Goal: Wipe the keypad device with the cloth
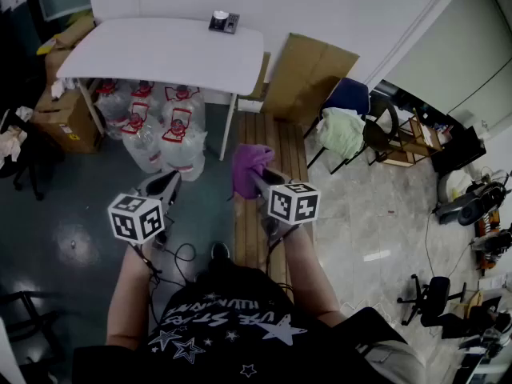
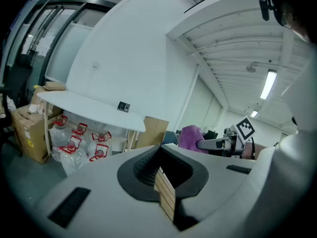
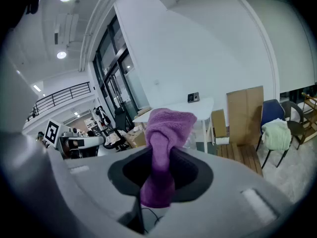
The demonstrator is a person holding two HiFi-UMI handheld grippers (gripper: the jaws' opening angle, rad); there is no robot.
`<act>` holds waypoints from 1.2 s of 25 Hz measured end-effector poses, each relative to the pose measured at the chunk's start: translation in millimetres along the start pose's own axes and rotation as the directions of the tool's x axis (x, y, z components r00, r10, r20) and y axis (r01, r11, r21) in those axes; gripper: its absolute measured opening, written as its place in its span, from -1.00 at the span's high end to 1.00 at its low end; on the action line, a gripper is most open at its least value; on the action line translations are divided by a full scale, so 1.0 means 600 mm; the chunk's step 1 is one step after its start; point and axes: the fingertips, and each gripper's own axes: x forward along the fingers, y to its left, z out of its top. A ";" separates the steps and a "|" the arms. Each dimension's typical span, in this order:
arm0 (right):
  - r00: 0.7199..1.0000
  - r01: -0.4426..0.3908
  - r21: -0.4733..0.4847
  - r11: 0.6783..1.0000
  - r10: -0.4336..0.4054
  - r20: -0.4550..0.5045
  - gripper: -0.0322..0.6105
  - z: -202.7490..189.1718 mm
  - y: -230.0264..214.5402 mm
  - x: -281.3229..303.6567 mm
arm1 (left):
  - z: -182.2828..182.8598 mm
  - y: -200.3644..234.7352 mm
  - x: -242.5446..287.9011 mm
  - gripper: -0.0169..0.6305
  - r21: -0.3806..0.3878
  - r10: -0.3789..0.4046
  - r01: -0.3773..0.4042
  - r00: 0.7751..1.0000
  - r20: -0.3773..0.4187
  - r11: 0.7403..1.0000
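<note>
Keypad device point(image 1: 224, 22) sits on white table point(image 1: 160, 54); right tongs point(image 1: 254, 179) pinch purple cloth point(image 1: 250, 160); left tongs point(image 2: 159, 170) pressed together.

Open floor point(image 1: 72, 174) before table point(image 1: 160, 54), jugs point(image 1: 164, 126) packed beneath; chairs point(image 1: 352, 106) seemingly crowd right

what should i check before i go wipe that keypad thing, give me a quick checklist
1. Cloth held by the right claw: ok. The claw is shut on it, and a bunch of cloth sticks out past the tips.
2. Left claw free to steady things: ok. It is shut with nothing in it.
3. Keypad device in sight: ok. It lies at the far edge of the white table, by the wall.
4. Device within reach: not ok. The table is across the floor ahead, so you probably need to step closer first.
5. Footing: not ok. A cable trails on the floor by your feet.
6. Device fixed down or loose: cannot tell.
</note>
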 end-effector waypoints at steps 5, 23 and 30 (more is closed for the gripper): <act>1.000 -0.002 -0.009 1.000 0.002 -0.011 0.60 -0.004 0.000 -0.003 | -0.005 -0.006 0.003 0.92 0.004 0.000 0.000 1.000 -0.003 1.000; 0.999 -0.037 -0.041 0.998 0.038 0.013 0.60 -0.017 0.055 -0.033 | -0.037 -0.012 -0.056 0.92 -0.021 0.026 -0.026 0.999 0.022 0.999; 1.000 -0.017 -0.017 1.000 0.017 0.007 0.60 -0.035 0.035 -0.044 | -0.050 -0.006 -0.061 0.92 -0.054 0.039 -0.038 0.999 0.029 0.998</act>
